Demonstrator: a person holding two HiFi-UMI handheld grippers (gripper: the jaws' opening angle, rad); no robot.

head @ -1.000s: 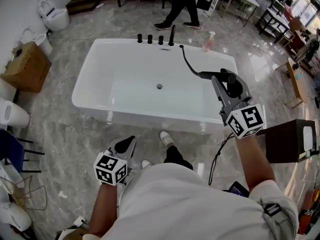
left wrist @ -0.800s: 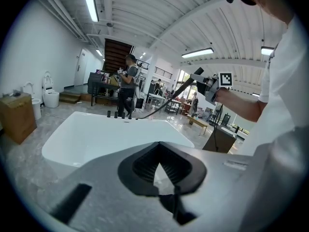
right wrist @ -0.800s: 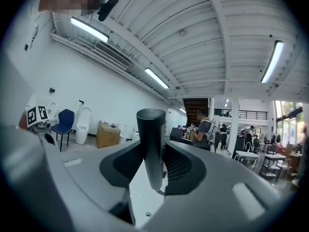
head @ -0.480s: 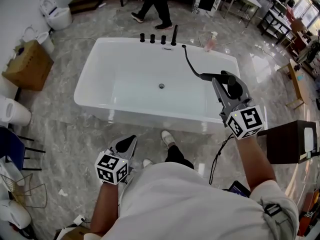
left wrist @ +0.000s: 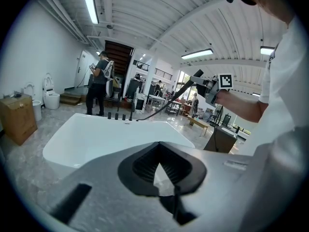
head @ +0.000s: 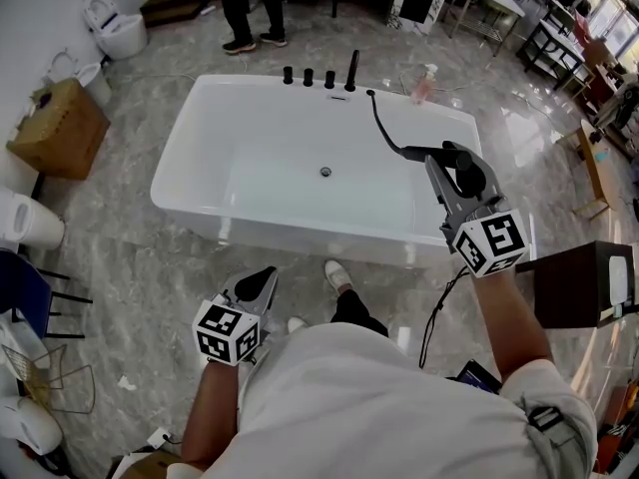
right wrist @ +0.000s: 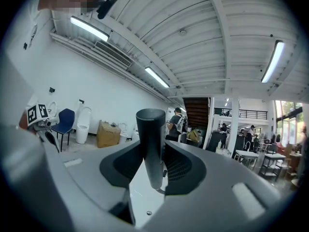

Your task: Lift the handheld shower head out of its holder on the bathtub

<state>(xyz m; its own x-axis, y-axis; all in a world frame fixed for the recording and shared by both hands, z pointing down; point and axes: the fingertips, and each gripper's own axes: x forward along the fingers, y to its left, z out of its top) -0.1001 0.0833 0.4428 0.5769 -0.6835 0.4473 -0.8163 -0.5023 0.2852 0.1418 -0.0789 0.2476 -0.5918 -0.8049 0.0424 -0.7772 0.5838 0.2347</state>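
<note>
Shower head (right wrist: 150,139) stays clamped in the right gripper (head: 449,160) above the bathtub's (head: 190,118) right side, its hose (head: 379,123) trailing to the far rim. Only a passer-by (head: 250,13) has moved, leftward, so the lift looks done. The left gripper (head: 256,285) hangs closed and empty.

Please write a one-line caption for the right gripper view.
Right claw shut on the dark cylindrical shower head handle, above the white bathtub.

Bystander (head: 248,8) — legs only, torso beyond frame
</note>
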